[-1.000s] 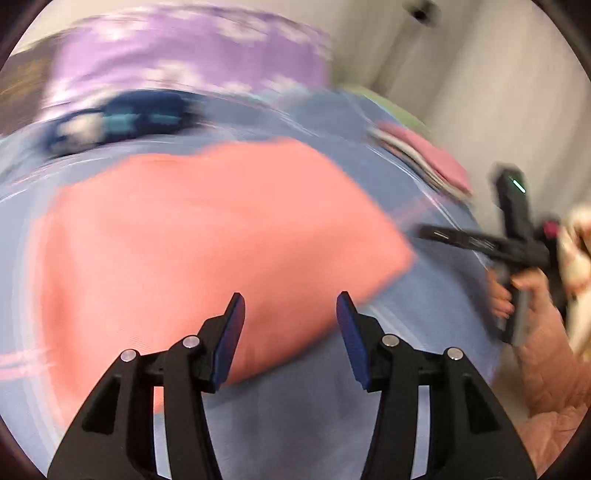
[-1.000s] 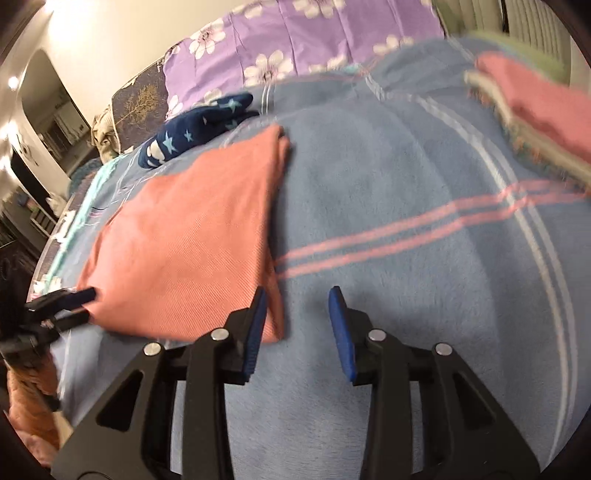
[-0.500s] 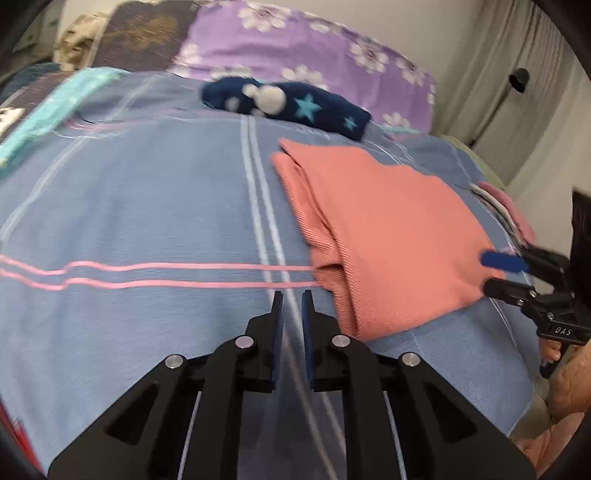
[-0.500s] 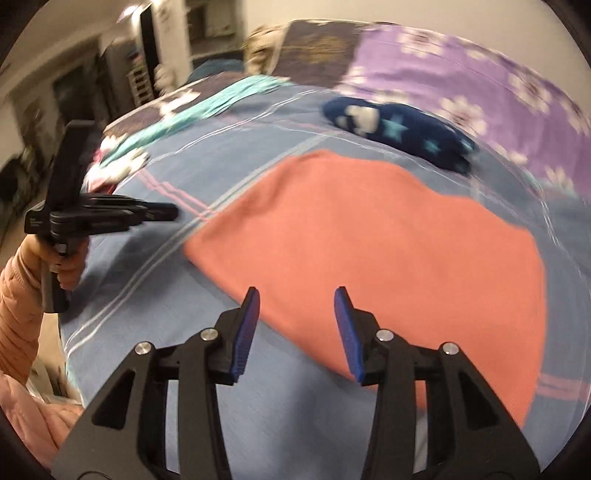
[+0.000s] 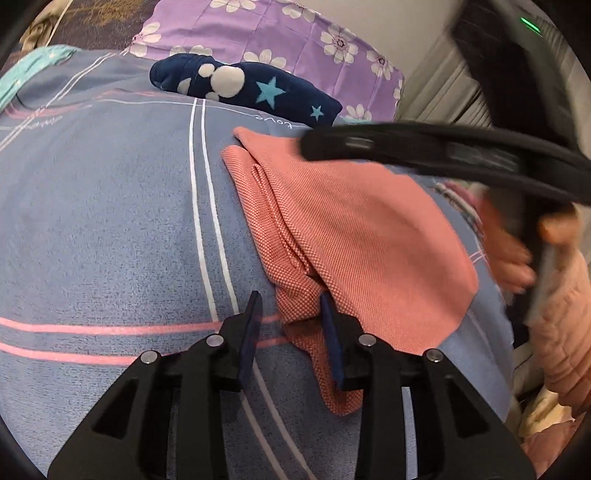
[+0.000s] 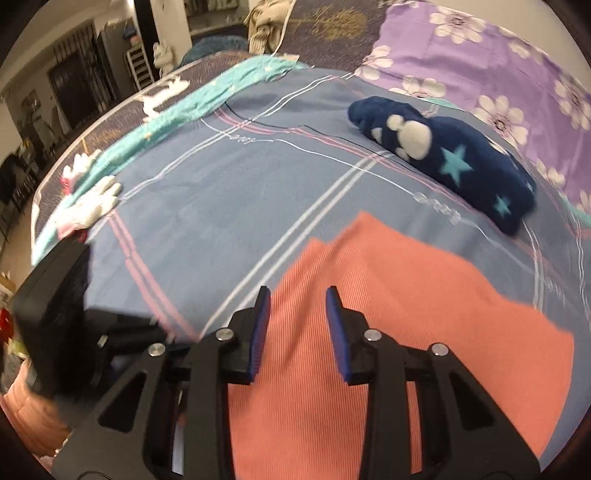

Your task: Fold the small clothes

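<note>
A folded salmon-pink garment lies on the blue striped bedsheet. My left gripper is at its near left corner and its jaws are opening. That corner lies between them, with the right finger tucked under the top layer and no pad pressing. In the right wrist view my right gripper hovers over the garment. Its jaws are closing with nothing pinched. From the left wrist view the right gripper is a blurred black bar above the garment's far side.
A dark blue star-print garment lies behind the salmon one, before a purple flowered quilt. A hand and pink sleeve stand at the right. White fluffy items and a teal cloth lie at the bed's far left edge.
My left gripper moved right to the garment's corner and its jaws parted from nearly shut. My right gripper swung left across the garment, now passing above its far side in the left wrist view.
</note>
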